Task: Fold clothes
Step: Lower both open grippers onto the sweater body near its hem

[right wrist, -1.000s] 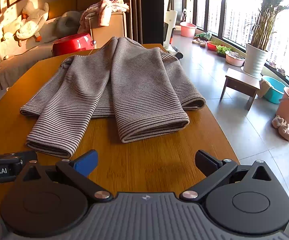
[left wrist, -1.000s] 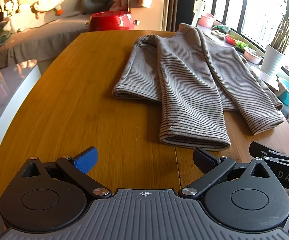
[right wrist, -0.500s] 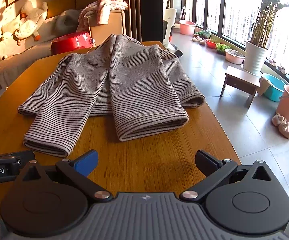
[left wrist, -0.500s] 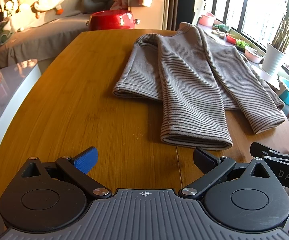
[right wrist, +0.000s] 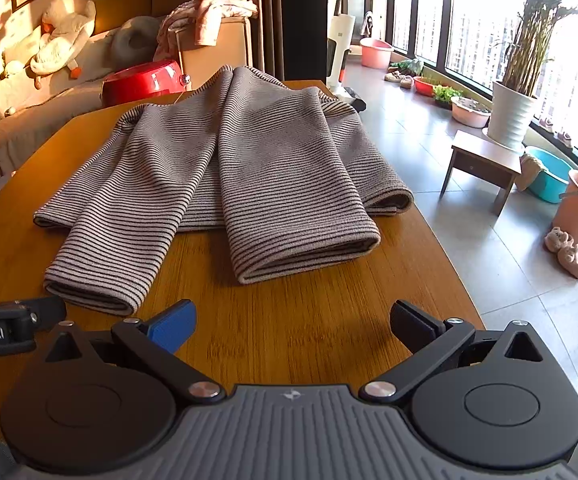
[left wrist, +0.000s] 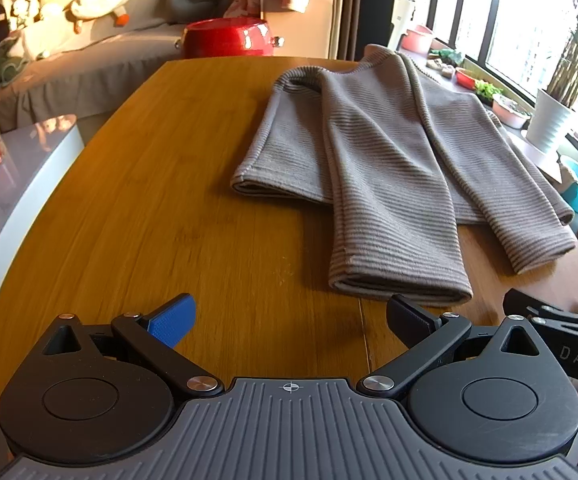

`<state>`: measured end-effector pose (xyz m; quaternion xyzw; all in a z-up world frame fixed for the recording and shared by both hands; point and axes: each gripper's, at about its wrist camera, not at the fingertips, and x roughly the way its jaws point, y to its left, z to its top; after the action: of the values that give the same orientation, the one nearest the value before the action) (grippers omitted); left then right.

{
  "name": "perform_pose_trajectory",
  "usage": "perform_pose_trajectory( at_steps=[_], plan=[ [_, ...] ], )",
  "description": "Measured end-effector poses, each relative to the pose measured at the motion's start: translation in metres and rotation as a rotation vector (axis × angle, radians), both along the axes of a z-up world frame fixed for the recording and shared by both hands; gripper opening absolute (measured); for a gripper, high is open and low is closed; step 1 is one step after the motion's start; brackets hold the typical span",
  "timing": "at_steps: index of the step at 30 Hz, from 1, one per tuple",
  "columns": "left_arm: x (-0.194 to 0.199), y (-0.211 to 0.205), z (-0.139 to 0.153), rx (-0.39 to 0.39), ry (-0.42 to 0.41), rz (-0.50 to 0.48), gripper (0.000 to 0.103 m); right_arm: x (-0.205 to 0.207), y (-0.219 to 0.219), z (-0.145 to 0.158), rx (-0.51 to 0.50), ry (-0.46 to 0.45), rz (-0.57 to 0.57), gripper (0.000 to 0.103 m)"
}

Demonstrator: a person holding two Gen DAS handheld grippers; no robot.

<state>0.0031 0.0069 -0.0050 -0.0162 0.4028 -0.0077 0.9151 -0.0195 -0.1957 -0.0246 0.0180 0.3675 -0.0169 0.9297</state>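
Left wrist view: the left gripper (left wrist: 289,318) hovers released, jaws wide apart, over a wooden desk (left wrist: 129,200). A striped grey sweater (left wrist: 373,160) lies flat ahead and to the right, both sleeves folded over its body, cuffs nearest.

Right wrist view: the right gripper (right wrist: 293,322) is likewise spread and empty, facing the sweater (right wrist: 249,160). The sleeve folds look finished; the next move likely needs each gripper to grasp an edge and fold the body in half.
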Motion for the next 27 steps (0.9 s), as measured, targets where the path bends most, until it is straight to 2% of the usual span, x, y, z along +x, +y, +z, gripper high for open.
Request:
perform_pose_trajectory(
  at_steps=[3, 8, 12, 15, 18, 20, 22, 27],
  plan=[
    [0.012, 0.002, 0.008, -0.006, -0.041, -0.035, 0.103, 0.01, -0.004, 0.005, 0.005, -0.021, 0.02, 0.103],
    [0.055, -0.001, 0.023, -0.022, -0.098, -0.11, 0.103, 0.045, -0.017, 0.023, 0.092, -0.088, 0.059, 0.103],
    [0.096, -0.011, 0.027, -0.01, -0.169, -0.171, 0.103, 0.092, -0.026, 0.028, 0.138, -0.117, 0.053, 0.103],
    [0.127, -0.014, 0.029, -0.033, -0.219, -0.169, 0.103, 0.134, -0.026, 0.026, 0.142, -0.119, 0.054, 0.103],
    [0.152, -0.015, 0.033, -0.037, -0.304, -0.165, 0.103, 0.171, -0.025, 0.022, 0.147, -0.128, 0.064, 0.103],
    [0.165, -0.017, 0.029, -0.007, -0.35, -0.175, 0.103, 0.19, -0.024, 0.017, 0.144, -0.139, 0.061, 0.103],
    [0.176, -0.017, 0.018, 0.004, -0.336, -0.197, 0.103, 0.201, -0.023, 0.006, 0.136, -0.127, 0.056, 0.103],
    [0.188, -0.006, -0.021, -0.037, -0.185, -0.225, 0.103, 0.201, -0.022, -0.004, 0.158, -0.101, 0.074, 0.103]
  ],
)
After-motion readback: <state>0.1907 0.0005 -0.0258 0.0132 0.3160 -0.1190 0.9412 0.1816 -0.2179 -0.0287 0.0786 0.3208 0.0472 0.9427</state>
